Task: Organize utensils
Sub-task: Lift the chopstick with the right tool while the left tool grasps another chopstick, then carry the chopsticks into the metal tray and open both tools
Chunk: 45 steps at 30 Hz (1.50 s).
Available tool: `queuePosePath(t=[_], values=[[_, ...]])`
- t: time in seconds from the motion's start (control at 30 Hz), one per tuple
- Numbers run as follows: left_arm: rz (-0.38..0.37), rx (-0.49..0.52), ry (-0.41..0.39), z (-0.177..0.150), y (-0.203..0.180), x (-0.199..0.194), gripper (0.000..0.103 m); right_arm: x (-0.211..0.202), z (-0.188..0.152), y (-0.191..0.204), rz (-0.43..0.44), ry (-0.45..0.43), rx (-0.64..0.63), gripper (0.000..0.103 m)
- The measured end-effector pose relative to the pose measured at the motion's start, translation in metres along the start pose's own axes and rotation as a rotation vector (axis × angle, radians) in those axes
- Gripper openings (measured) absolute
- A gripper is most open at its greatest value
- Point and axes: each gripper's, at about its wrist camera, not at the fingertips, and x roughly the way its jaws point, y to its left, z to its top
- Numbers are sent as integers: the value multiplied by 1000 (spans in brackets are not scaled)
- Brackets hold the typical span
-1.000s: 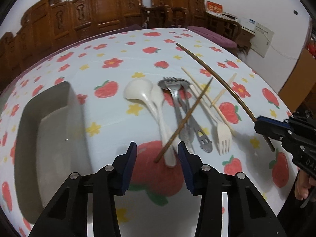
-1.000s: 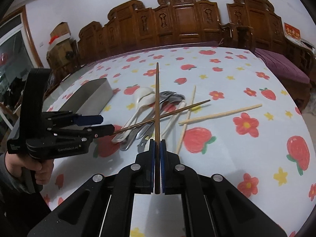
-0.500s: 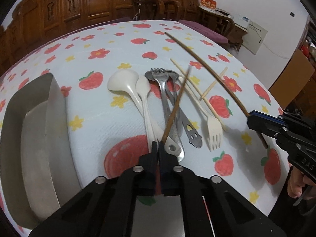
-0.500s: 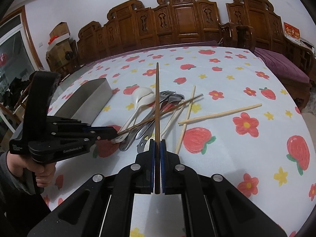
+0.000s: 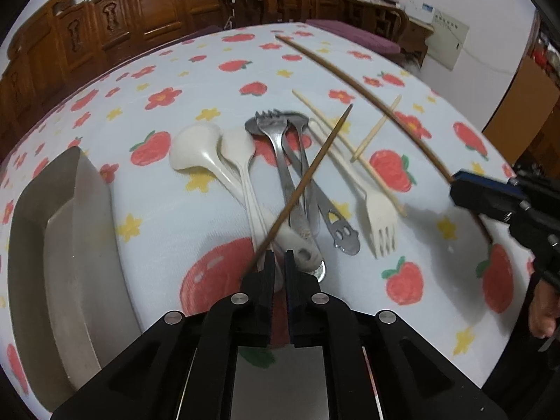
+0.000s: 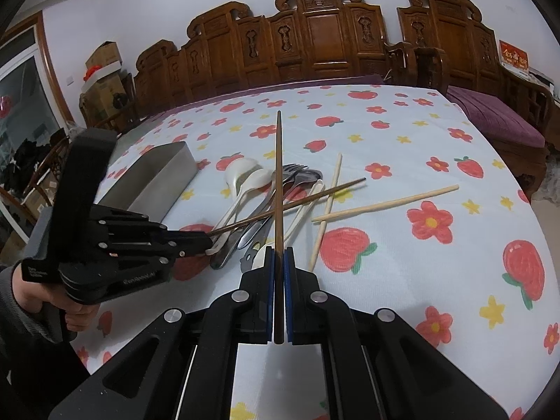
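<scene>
Tablecloth (image 6: 402, 280) lies bare beside the metal tray (image 5: 63, 245).

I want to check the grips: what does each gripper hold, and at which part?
The left gripper holds one dark chopstick at its near end. The right gripper holds the other dark chopstick near its thick end.

Tablecloth (image 6: 402, 161): white, printed with strawberries and flowers, spread in front of me.
Carved wooden chairs (image 6: 315, 38): a dark brown row behind the tablecloth's far edge.
Purple cushion (image 6: 497, 119): beyond the tablecloth's right edge.
Cardboard boxes (image 6: 105, 66): stacked off the tablecloth's far left corner.
Red sign (image 6: 512, 58): past the tablecloth's far right corner.
</scene>
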Motion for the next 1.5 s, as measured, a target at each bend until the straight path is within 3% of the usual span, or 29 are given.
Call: queuePosePath(t=[0.23,0.4,0.6,0.7,0.77,1.07,1.5], values=[[21,24,-46,2,-4,-13,24,-1,1,0,5,-5,5,6],[41,44,-68,8,-2,-19,25,-1,2,0,4,-4,7,6],[42,81,-12,7,0,0,25,-2,2,0,3,-5,10,6],[5,63,-6,6,3,0,19,-1,2,0,1,-3,12,6],[-17,56,-1,5,4,-1,7,-2,2,0,2,-3,10,6],[-20,72,-14,0,-3,-11,4,-2,1,-1,-2,-1,12,6],[18,-63,-128,-11,15,-67,4,-9,5,10,14,-18,10,6]])
